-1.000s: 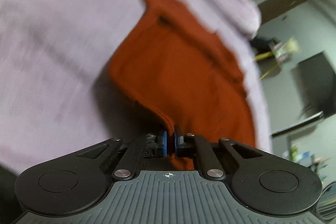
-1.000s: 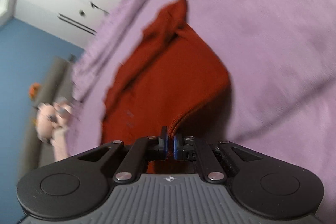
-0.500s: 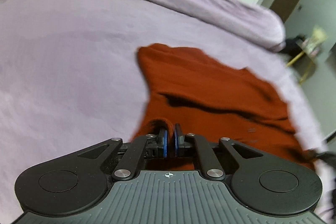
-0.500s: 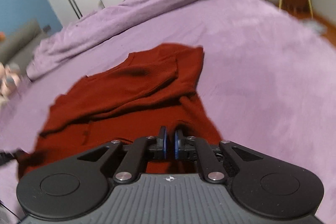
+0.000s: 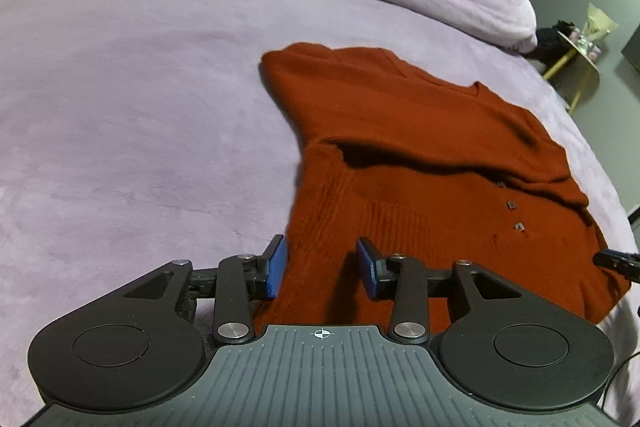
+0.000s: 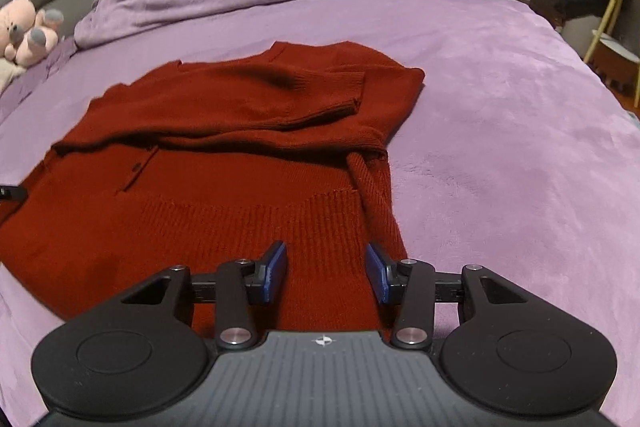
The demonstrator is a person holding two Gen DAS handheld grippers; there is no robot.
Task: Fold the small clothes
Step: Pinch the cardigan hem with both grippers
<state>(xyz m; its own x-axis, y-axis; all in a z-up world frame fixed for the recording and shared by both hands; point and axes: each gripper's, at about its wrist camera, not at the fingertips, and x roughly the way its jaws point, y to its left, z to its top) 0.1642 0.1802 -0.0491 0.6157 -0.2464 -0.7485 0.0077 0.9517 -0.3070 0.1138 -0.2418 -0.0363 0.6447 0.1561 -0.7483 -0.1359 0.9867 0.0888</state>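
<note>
Both sets of fingers stand spread, gripping nothing: we note our left gripper (image 5: 322,269) and right gripper (image 6: 326,273) low over the hem of the rust-red sweater (image 6: 224,163), lying on the purple bedspread (image 6: 500,131).

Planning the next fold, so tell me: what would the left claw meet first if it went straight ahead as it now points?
Most likely the rust-red sweater: its ribbed hem lies right between the open left claw. Depth is unclear.
</note>
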